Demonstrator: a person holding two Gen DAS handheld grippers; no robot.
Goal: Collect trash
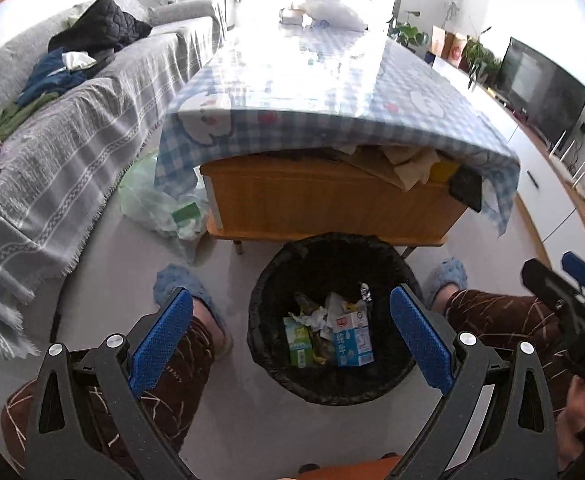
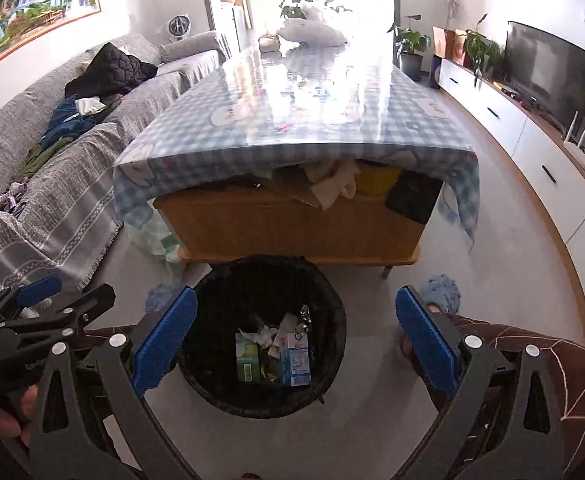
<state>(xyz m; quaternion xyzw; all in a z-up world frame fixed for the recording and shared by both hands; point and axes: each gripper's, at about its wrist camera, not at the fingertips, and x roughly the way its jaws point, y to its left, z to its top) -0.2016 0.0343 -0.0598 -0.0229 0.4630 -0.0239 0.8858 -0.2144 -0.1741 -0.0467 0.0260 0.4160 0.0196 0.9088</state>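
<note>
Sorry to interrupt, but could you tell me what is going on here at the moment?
A seated person holds a gripper in each hand above a black-lined trash bin on the floor in front of a coffee table. The left gripper and the right gripper are both open and empty. The bin already holds a green carton, a blue carton and crumpled wrappers.

The right gripper [image 2: 296, 340], blue pads spread wide and empty, hangs above a round black-lined trash bin [image 2: 334, 312] holding a green carton [image 2: 247, 360] and blue-white carton [image 2: 295, 358]; a checkered-cloth wooden table [image 2: 288, 216] stands at 12 o'clock.
</note>
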